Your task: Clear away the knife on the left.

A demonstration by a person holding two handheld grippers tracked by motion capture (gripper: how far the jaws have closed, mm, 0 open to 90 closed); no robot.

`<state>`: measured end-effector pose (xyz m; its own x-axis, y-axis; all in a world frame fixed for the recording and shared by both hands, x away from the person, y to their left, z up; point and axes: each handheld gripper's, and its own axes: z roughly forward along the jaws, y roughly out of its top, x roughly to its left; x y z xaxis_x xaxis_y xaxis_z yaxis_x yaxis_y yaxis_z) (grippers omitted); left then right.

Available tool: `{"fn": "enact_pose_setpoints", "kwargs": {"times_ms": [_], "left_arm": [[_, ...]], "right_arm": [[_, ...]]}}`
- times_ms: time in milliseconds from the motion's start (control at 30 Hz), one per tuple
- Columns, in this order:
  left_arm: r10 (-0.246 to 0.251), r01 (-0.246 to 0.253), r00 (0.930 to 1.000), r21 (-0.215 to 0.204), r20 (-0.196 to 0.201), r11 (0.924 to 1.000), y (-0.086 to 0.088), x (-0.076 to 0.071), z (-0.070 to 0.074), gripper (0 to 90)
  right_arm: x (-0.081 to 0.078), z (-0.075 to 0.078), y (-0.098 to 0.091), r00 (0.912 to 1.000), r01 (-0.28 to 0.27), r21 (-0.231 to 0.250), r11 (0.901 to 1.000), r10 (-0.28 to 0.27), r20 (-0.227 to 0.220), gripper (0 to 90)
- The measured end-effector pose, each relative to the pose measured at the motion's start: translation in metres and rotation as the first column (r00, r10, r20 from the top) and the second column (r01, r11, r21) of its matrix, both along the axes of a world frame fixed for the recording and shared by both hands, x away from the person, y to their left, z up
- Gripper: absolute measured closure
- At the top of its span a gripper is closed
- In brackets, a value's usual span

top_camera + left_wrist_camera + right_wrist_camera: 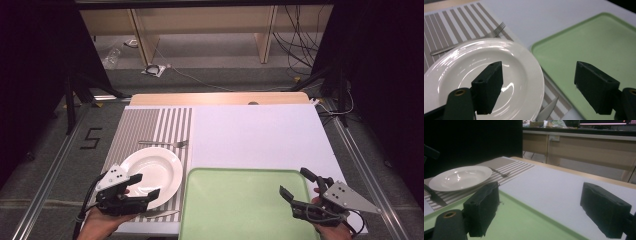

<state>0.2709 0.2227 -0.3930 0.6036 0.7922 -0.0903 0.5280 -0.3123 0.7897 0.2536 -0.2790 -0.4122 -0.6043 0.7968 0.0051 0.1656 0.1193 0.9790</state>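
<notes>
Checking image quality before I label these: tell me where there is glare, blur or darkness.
High view: evenly lit table, dark surroundings. Left gripper view: bright glare streaks on the plate; the open left gripper is soft, the fork sharper. Right gripper view: dim, black upper left, faint highlights on the plate, and the open right gripper slightly blurred.

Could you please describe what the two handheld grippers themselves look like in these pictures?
Both the left gripper and the right gripper are black, each with two blocky, wedge-shaped jaws. Each carries a grey three-cornered plate dotted with small holes, and a dark cable trails from each towards the person. No sleeves show at the hands.
</notes>
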Motion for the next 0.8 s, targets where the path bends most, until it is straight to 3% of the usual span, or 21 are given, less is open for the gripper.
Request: {"fn": "enact_pose_setpoints", "kwargs": {"times_ms": [67, 100, 200, 367, 400, 533, 800], "left_arm": [[0.002, -0.002, 1.0, 0.01, -0.003, 0.9999, 0.0, -0.001, -0.001, 23.0], [-0.007, 0.008, 0.9997, 0.048, -0.023, 0.9988, 0.001, -0.004, -0.006, 23.0], [-0.007, 0.011, 0.9993, 0.093, -0.036, 0.9956, 0.003, -0.006, -0.01, 23.0], [-0.01, 0.017, 0.998, 0.116, -0.063, 0.9931, 0.009, -0.008, -0.01, 23.0], [-0.01, 0.021, 0.9968, 0.139, -0.079, 0.9901, 0.012, -0.009, -0.01, 23.1], [-0.007, 0.024, 0.9945, 0.166, -0.104, 0.9857, 0.017, -0.01, -0.011, 23.2], [0.012, 0.028, 0.9865, 0.244, -0.163, 0.9694, 0.031, -0.013, -0.018, 23.3]], "right_arm": [[0.0, 0.0, 0.0, 1.0, -0.002, -0.006, 1.0, 0.002, 0.0, 16.6], [0.0, 0.0, 0.0, 1.0, -0.005, -0.007, 1.0, 0.005, -0.002, 16.6], [0.001, 0.0, 0.001, 1.0, -0.008, -0.006, 0.9999, 0.008, 0.001, 16.6], [0.0, 0.0, 0.001, 0.9999, -0.011, -0.01, 0.9999, 0.011, -0.002, 16.7], [0.0, 0.0, 0.001, 0.9999, -0.012, -0.01, 0.9999, 0.012, -0.002, 16.7], [0.0, 0.0, 0.001, 0.9999, -0.015, -0.008, 0.9999, 0.015, -0.001, 16.7], [0.001, -0.001, 0.001, 0.9998, -0.016, -0.012, 0.9998, 0.016, -0.01, 16.8]]}}
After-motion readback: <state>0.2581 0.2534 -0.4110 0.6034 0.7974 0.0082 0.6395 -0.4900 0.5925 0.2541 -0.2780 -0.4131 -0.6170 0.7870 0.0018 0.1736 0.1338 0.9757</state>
